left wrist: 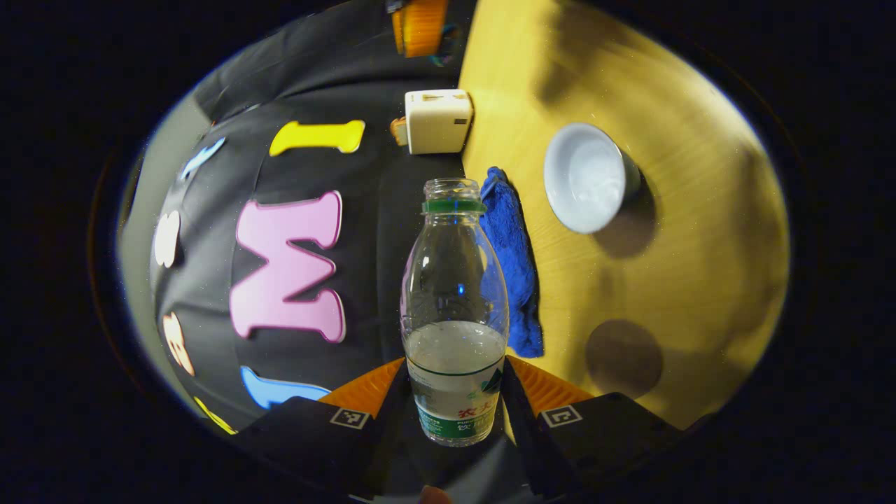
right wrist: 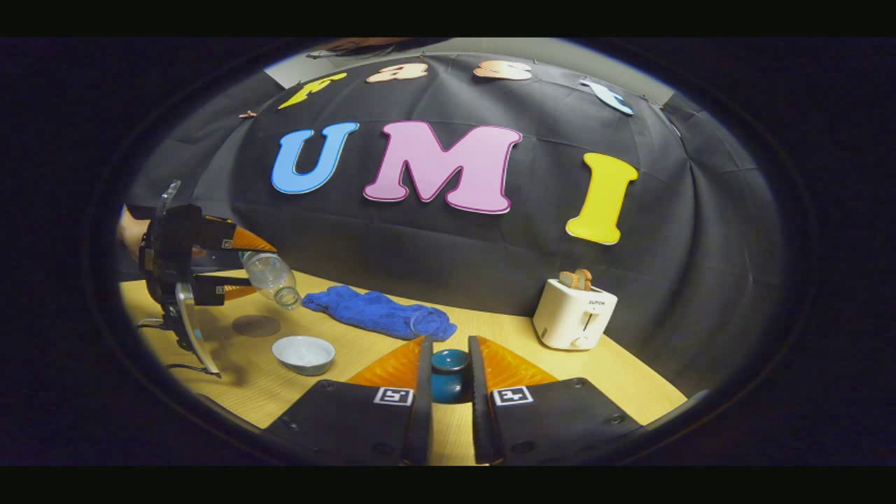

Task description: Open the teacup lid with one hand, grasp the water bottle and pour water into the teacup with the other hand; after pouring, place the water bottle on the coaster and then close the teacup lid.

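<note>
The clear plastic water bottle with a green neck ring (left wrist: 453,308), uncapped and partly full, sits clamped between your left gripper (left wrist: 455,392) fingers near its labelled base, its long axis running straight out along them. In the right gripper view it is tilted mouth-down toward the white ceramic teacup (right wrist: 304,353), which stands open on the wooden bench (left wrist: 686,231), below and just ahead of the mouth. Your right gripper (right wrist: 449,378) fingers are closed on the dark blue teacup lid (right wrist: 449,371), held off to the side. The round dark coaster (left wrist: 623,358) lies near the cup, unused.
</note>
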A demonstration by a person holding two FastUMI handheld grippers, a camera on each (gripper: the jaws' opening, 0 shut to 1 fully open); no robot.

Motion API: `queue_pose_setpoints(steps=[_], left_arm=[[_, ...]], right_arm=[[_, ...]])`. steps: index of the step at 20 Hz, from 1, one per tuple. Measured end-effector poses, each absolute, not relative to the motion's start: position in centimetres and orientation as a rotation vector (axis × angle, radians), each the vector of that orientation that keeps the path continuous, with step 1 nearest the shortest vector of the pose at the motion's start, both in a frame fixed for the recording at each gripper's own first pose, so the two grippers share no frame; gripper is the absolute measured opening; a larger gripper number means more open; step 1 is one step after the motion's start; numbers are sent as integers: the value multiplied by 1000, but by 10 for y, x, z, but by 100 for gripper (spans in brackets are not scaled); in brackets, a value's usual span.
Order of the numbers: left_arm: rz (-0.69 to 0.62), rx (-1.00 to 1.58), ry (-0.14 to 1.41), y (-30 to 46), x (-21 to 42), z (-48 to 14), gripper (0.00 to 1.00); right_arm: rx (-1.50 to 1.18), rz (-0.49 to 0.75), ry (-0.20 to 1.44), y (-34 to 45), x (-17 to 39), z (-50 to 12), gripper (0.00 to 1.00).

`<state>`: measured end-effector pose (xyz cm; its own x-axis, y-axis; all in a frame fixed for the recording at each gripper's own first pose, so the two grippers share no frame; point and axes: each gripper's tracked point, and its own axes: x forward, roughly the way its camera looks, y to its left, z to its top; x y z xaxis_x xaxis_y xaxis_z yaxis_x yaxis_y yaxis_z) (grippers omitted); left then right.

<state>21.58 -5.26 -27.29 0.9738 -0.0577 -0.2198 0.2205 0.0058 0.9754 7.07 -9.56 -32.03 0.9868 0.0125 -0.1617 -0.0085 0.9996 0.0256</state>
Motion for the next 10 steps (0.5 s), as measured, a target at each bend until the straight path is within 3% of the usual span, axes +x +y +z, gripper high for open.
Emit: queue_pose_setpoints(steps=[4, 10], left_arm=[[-202, 1000, 232, -57, 205, -268, 74], [-196, 383, 162, -55, 206, -224, 74]], right_arm=[[21, 17, 167, -90, 74, -321, 26], [14, 28, 168, -85, 78, -319, 27]])
